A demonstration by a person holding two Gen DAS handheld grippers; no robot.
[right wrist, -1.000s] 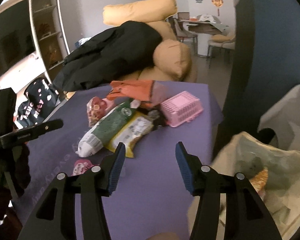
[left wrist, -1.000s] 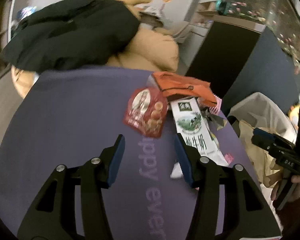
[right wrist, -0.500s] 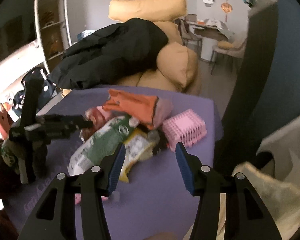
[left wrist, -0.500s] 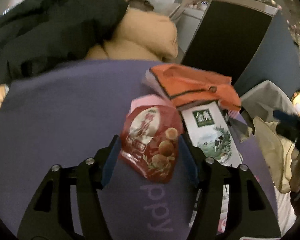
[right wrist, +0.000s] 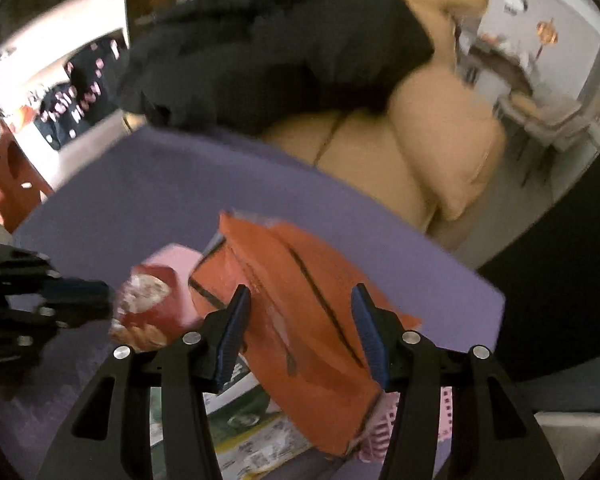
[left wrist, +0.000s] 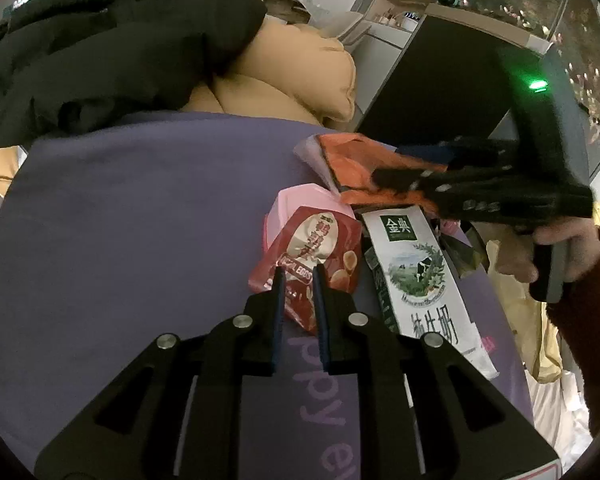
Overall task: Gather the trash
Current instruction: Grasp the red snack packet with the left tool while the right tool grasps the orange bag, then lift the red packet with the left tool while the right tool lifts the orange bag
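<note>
On the purple cloth [left wrist: 140, 220] lies a heap of trash. My left gripper [left wrist: 297, 278] is closing, and the lower edge of a red snack packet [left wrist: 312, 248] is pinched between its blue pads. A white and green milk carton [left wrist: 416, 276] lies just right of that packet. Beyond both is an orange wrapper [left wrist: 364, 160]. My right gripper [right wrist: 300, 296] hangs open just above the orange wrapper [right wrist: 300, 264], its fingers straddling it without touching. The right wrist view is blurred; it shows the left gripper [right wrist: 100, 292] at the red packet [right wrist: 148, 304].
A pink lid [left wrist: 296, 200] lies under the red packet, and a pink basket [right wrist: 380, 436] peeks from under the wrapper. A pale trash bag [left wrist: 540, 360] hangs off the right side. Tan cushions [left wrist: 300, 68] with a black coat [left wrist: 120, 40] stand behind, a dark cabinet [left wrist: 440, 92] at the back right.
My left gripper moved forward over the red packet and its jaws narrowed onto it. My right gripper swung left from the trash bag to above the orange wrapper, staying open.
</note>
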